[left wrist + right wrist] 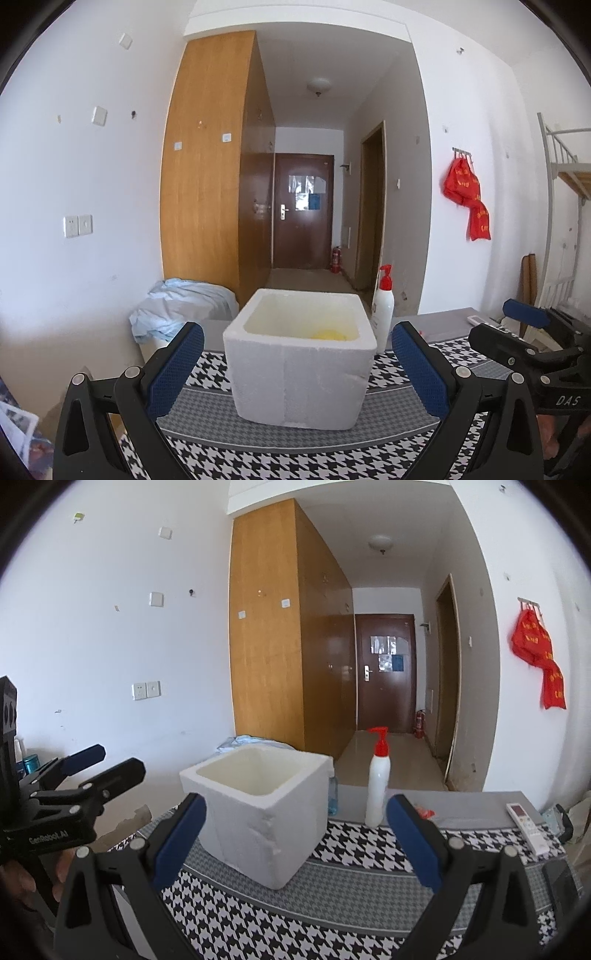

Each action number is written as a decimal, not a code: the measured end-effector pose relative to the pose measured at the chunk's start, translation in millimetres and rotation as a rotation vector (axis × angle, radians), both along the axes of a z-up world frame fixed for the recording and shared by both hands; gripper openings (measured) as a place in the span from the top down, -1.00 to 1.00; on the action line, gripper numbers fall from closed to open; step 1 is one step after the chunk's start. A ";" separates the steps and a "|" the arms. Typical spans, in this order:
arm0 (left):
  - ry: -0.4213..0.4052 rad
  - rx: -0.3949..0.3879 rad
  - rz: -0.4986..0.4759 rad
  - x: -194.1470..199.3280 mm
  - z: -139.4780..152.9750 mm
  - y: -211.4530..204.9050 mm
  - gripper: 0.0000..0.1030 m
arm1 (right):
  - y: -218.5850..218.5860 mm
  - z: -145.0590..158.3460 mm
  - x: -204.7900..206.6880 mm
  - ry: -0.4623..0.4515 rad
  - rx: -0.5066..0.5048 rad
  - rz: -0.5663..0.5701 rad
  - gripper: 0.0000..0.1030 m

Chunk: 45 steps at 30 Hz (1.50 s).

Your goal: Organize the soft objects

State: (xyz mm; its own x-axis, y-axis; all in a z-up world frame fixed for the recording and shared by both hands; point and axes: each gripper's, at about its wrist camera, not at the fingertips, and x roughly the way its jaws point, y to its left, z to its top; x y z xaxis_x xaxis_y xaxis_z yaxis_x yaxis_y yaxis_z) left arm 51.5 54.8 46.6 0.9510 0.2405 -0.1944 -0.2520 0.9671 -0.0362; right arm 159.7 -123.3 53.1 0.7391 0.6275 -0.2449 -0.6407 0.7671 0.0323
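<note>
Wardrobe (207, 166): tall wooden unit, upper centre-left of both views, against the white wall.
Counter (461, 805): grey top across the lower half of both views, largely covered by a houndstooth cloth (332, 454) in black, white and grey.
Foam box (299, 354): white, open-topped, standing upright on the cloth at centre of the left wrist view; centre-left in the right wrist view (258, 812).
Yellow soft object (328, 334): lies inside the foam box, low at its right side; only a sliver shows over the rim, so its shape cannot be told. Hidden by the wall in the right wrist view.
Blue-white fabric heap (177, 306): crumpled, left of the box and behind the counter edge.
Left hand-held gripper (297, 363): fingers spread wide, blue pads (177, 369) either side of the box, nothing between them touched.
Right hand-held gripper (295, 843): fingers spread, empty, lower centre of its own view; also seen at right edge of left wrist view.
Pump bottle (376, 782): white, red pump, upright just right of the box.
Remote control (526, 825): white, flat on the counter, far right.
</note>
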 end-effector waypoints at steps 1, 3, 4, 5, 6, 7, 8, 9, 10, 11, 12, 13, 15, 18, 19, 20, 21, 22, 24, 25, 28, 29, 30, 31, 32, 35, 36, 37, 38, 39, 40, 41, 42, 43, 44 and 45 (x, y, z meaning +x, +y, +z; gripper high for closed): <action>0.002 -0.002 0.000 -0.5 -1.8 0.4 -0.98 | -1.0 -0.8 0.4 0.005 0.004 -0.004 -0.94; 0.007 0.004 0.002 -0.4 -6.0 -1.6 -0.98 | -3.4 -4.7 0.8 0.005 0.014 -0.014 -0.94; 0.011 0.008 0.006 0.3 -7.9 -2.2 -0.98 | -3.8 -6.4 1.0 0.001 0.016 -0.025 -0.94; 0.015 0.013 0.009 1.1 -9.8 -2.9 -0.98 | -4.7 -8.1 1.1 0.000 0.016 -0.036 -0.94; 0.014 0.015 0.006 1.3 -11.6 -3.7 -0.98 | -5.4 -9.4 2.2 0.003 0.017 -0.041 -0.94; 0.013 0.014 0.005 0.9 -13.1 -4.4 -0.98 | -6.4 -11.0 2.9 0.011 0.022 -0.041 -0.94; 0.010 0.013 0.003 1.0 -14.8 -5.0 -0.98 | -7.3 -12.0 3.5 0.015 0.025 -0.043 -0.94; 0.008 0.013 0.001 1.0 -15.8 -4.9 -0.98 | -8.0 -13.1 3.9 0.016 0.025 -0.049 -0.94; 0.007 0.012 0.003 1.2 -16.7 -4.6 -0.98 | -8.5 -14.0 4.4 0.015 0.021 -0.055 -0.94; 0.008 0.014 0.005 2.2 -18.1 -4.9 -0.98 | -8.7 -14.9 4.5 0.013 0.017 -0.060 -0.94; 0.011 0.016 0.004 2.7 -18.7 -3.6 -0.98 | -8.9 -15.8 4.6 0.015 0.015 -0.063 -0.94; 0.014 0.016 0.000 3.3 -19.7 -3.9 -0.98 | -9.8 -16.8 5.2 0.023 0.019 -0.058 -0.94; 0.018 0.011 -0.008 4.2 -21.3 -3.4 -0.98 | -11.0 -19.1 4.8 0.033 0.022 -0.047 -0.94; 0.018 0.011 -0.011 4.2 -23.5 -3.6 -0.98 | -10.5 -22.7 3.5 0.030 0.015 -0.062 -0.94; 0.018 0.010 -0.013 4.3 -24.1 -3.3 -0.98 | -10.9 -23.8 3.9 0.035 0.015 -0.063 -0.94; 0.018 0.007 -0.013 4.3 -24.9 -2.6 -0.98 | -11.0 -24.4 4.2 0.040 0.015 -0.063 -0.94; 0.019 0.002 -0.011 4.5 -25.8 -1.3 -0.98 | -10.7 -25.1 4.1 0.045 0.016 -0.062 -0.94; 0.020 -0.002 -0.010 4.6 -26.9 0.1 -0.98 | -10.8 -25.3 4.3 0.050 0.016 -0.061 -0.94; 0.026 -0.007 -0.007 6.1 -28.3 1.9 -0.98 | -11.2 -26.0 4.6 0.050 0.014 -0.066 -0.94; 0.028 -0.008 -0.009 6.3 -28.6 2.4 -0.98 | -11.7 -26.5 4.9 0.052 0.015 -0.070 -0.94; 0.030 -0.007 -0.015 7.1 -29.8 2.0 -0.98 | -12.5 -28.5 5.4 0.056 0.013 -0.076 -0.94; 0.032 -0.006 -0.018 7.7 -30.3 1.2 -0.98 | -12.7 -29.2 5.6 0.056 0.012 -0.079 -0.94; 0.034 -0.005 -0.019 7.8 -31.1 1.3 -0.98 | -12.7 -29.9 5.7 0.057 0.011 -0.082 -0.94; 0.035 -0.006 -0.021 8.2 -31.5 1.5 -0.98 | -13.0 -30.5 5.8 0.059 0.010 -0.085 -0.94; 0.038 -0.007 -0.023 9.0 -32.0 1.2 -0.98 | -12.7 -30.9 5.9 0.061 0.008 -0.086 -0.94; 0.050 -0.007 -0.020 11.5 -33.1 1.7 -0.98 | -11.8 -30.6 5.5 0.058 0.004 -0.090 -0.94; 0.052 -0.006 -0.022 12.1 -32.8 2.7 -0.98 | -11.9 -30.4 5.4 0.058 0.003 -0.091 -0.94; 0.052 -0.007 -0.021 11.7 -33.1 2.6 -0.98 | -12.1 -30.2 5.2 0.056 0.003 -0.091 -0.94; 0.052 -0.008 -0.021 11.7 -33.1 2.5 -0.98 | -12.5 -30.3 5.0 0.056 0.003 -0.093 -0.94; 0.054 -0.006 -0.022 12.0 -33.2 1.5 -0.98 | -12.9 -30.1 4.9 0.057 0.003 -0.095 -0.94; 0.056 -0.003 -0.023 12.0 -33.5 0.4 -0.98 | -13.4 -30.1 4.5 0.056 0.002 -0.096 -0.94; 0.056 -0.003 -0.024 11.7 -33.8 -0.5 -0.98 | -14.2 -30.1 3.9 0.056 0.002 -0.098 -0.94; 0.057 -0.002 -0.026 11.3 -34.3 -1.1 -0.98 | -14.8 -30.4 3.8 0.057 0.002 -0.098 -0.94; 0.059 -0.001 -0.029 11.0 -34.4 -1.6 -0.98 | -15.8 -30.4 3.2 0.056 0.003 -0.097 -0.94; 0.060 0.000 -0.032 11.2 -34.7 -2.8 -0.98 | -16.5 -30.5 3.2 0.056 0.004 -0.098 -0.94; 0.061 0.000 -0.033 10.7 -35.2 -3.2 -0.98 | -17.0 -30.4 3.3 0.058 0.005 -0.098 -0.94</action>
